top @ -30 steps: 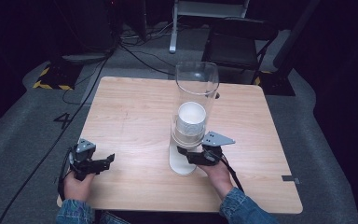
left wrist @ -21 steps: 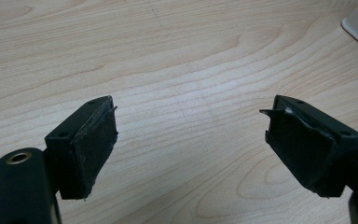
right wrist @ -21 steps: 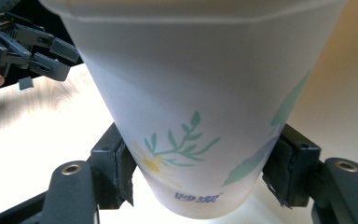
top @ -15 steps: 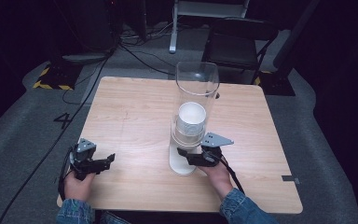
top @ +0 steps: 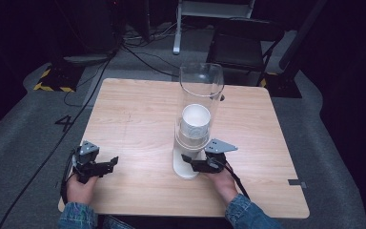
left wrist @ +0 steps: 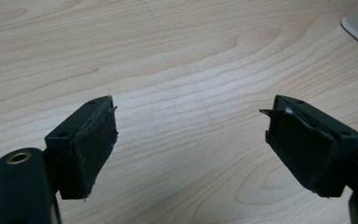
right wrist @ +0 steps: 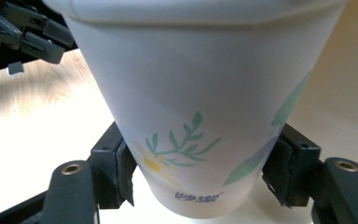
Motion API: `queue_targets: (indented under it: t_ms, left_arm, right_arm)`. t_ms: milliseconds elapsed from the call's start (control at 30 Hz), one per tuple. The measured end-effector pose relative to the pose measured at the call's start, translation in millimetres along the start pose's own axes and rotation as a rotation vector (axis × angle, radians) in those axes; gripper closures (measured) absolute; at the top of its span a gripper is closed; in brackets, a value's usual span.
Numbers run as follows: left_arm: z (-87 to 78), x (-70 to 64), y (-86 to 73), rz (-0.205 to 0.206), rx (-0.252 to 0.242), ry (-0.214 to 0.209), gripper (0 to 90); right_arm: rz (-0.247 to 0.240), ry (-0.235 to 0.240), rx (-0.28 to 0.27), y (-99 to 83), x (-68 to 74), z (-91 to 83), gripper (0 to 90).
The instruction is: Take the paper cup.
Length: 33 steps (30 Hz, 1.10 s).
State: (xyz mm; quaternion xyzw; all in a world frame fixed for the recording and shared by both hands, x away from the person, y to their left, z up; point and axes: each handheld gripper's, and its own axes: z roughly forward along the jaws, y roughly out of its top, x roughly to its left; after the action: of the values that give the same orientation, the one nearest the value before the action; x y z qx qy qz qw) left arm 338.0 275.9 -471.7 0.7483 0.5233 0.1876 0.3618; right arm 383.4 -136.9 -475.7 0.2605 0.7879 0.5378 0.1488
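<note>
Squarely, the right gripper's [right wrist: 200, 182] fingers [right wrist: 119, 175] clamp the paper cup [right wrist: 200, 107].

This looks like a lab or recording room set up for tests, not a home. A plain pale wood bench [top: 138, 119] stands alone on grey carpet [top: 24, 143] in a dark room. Black cables [top: 138, 55] trail across the floor at the far side, a yellow-and-black hazard strip [top: 52, 87] lies far left, and a dark chair [top: 245, 45] sits beyond the bench.
</note>
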Motion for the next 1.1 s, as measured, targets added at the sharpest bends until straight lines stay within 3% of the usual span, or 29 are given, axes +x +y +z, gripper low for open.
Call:
queue_targets:
  t_ms: [667,1100]
  left_arm:
    - [6.5,-3.7,6.0,0.011,0.001,-0.014,16.3]
    - [12.1,-5.2,9.6,0.018,0.001,-0.021,16.5]
  right_arm:
    - [0.034,-0.008,0.121,-22.3,0.5,4.9,34.1]
    - [0.016,-0.026,0.166,-25.8,0.6,2.8,34.1]
